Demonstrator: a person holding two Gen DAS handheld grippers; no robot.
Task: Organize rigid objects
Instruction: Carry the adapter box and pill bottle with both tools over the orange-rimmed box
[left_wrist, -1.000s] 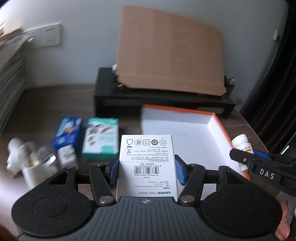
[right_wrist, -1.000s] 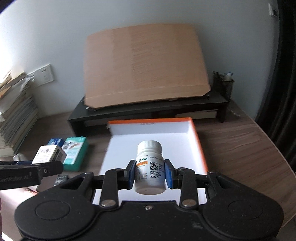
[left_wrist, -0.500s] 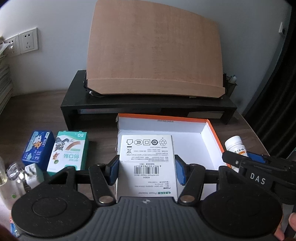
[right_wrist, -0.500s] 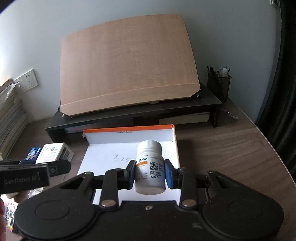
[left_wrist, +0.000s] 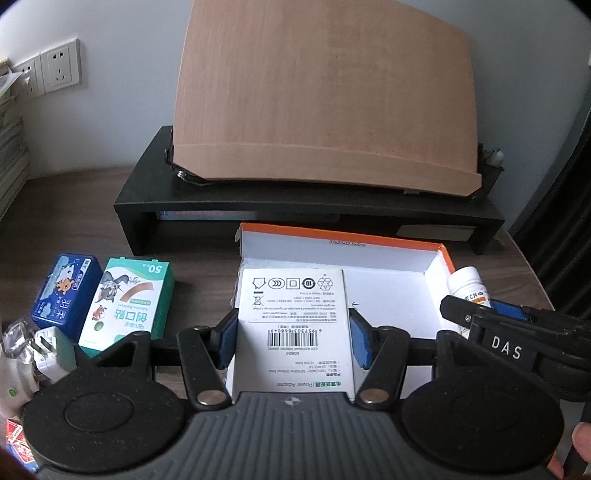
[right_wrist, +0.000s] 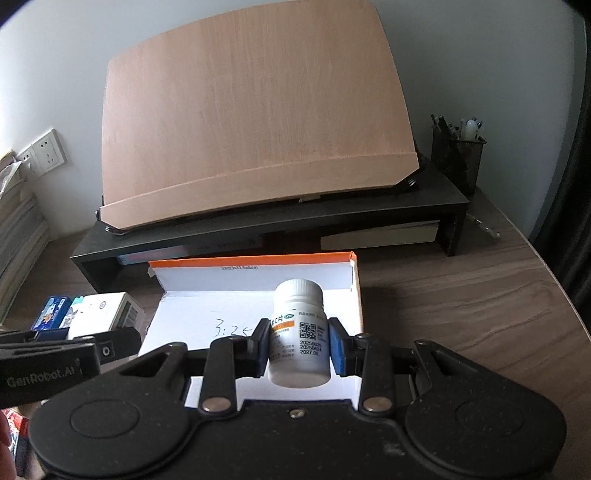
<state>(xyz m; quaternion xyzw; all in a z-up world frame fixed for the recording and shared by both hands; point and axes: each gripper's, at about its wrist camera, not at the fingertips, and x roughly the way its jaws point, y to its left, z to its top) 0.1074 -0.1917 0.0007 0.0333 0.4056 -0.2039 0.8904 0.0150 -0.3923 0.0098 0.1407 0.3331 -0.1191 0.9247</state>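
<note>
My left gripper (left_wrist: 291, 341) is shut on a white power adapter box (left_wrist: 291, 321), held over the left part of the orange-rimmed white tray (left_wrist: 388, 288). My right gripper (right_wrist: 298, 349) is shut on a white pill bottle (right_wrist: 298, 332), held over the right part of the same tray (right_wrist: 207, 306). The bottle also shows in the left wrist view (left_wrist: 467, 286) at the tray's right edge, and the adapter box in the right wrist view (right_wrist: 107, 312) at the tray's left edge.
A blue box (left_wrist: 66, 291) and a green bandage box (left_wrist: 127, 301) lie left of the tray, with a white plug (left_wrist: 44, 354) nearer me. A black monitor riser (left_wrist: 310, 206) with a wooden board (left_wrist: 325, 96) stands behind. A pen holder (right_wrist: 458, 155) is at the back right.
Both grippers have moved forward and lower toward the tray, each still holding its object. The riser and board now look closer and larger.
</note>
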